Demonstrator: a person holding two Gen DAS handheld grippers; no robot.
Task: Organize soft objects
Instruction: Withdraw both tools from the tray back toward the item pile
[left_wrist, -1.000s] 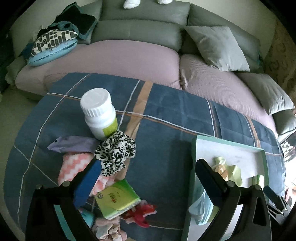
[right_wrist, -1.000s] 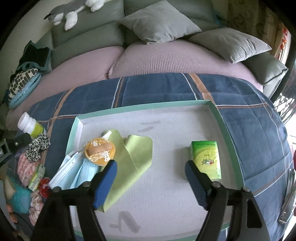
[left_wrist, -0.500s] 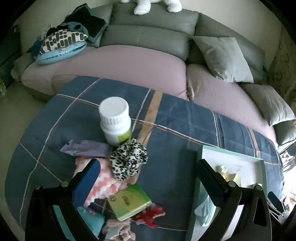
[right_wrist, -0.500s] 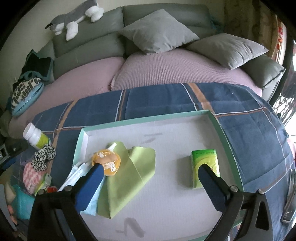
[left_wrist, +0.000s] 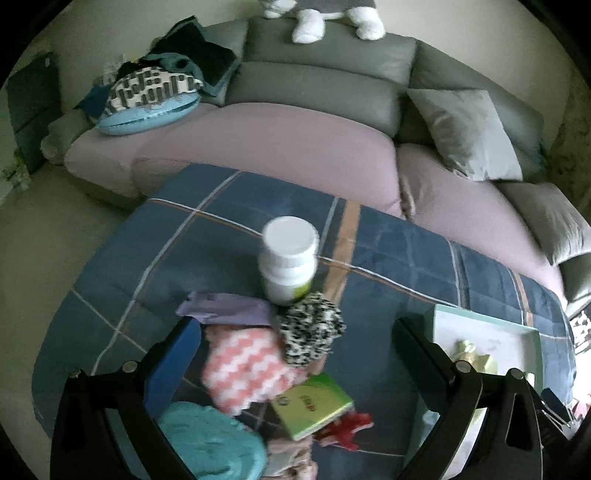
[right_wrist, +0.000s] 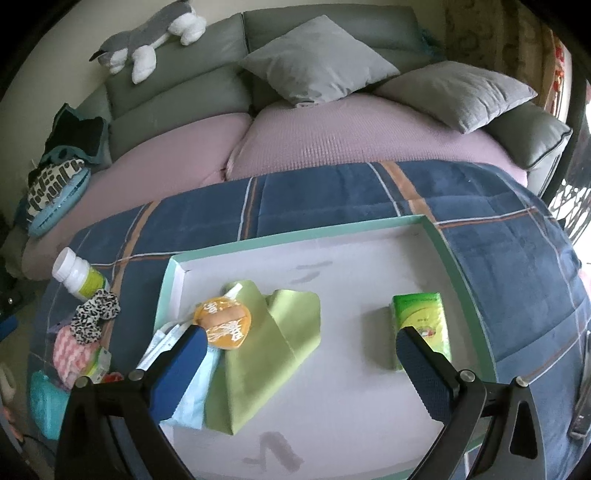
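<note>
My left gripper (left_wrist: 295, 328) is open and empty above a pile on the blue plaid blanket: a leopard scrunchie (left_wrist: 312, 332), a pink zigzag cloth (left_wrist: 247, 369), a purple cloth (left_wrist: 225, 308), a green tissue pack (left_wrist: 312, 404), a red item (left_wrist: 347, 428) and a teal pouch (left_wrist: 210, 443). My right gripper (right_wrist: 299, 339) is open and empty above the green-rimmed white tray (right_wrist: 295, 236). The tray holds a green cloth (right_wrist: 273, 347), an orange round packet (right_wrist: 223, 323), a blue face mask (right_wrist: 195, 391) and a green tissue pack (right_wrist: 421, 321).
A white pill bottle (left_wrist: 288, 264) stands behind the scrunchie; it also shows in the right wrist view (right_wrist: 77, 275). A sofa with pink seat covers (left_wrist: 258, 147), grey cushions (right_wrist: 317, 62) and a plush toy (right_wrist: 147, 33) lies beyond the blanket. The tray's corner (left_wrist: 484, 332) is right of the pile.
Both grippers have pulled back and risen. The pile has shifted toward the centre of the left view. The right gripper's fingers have spread wider over the tray.
</note>
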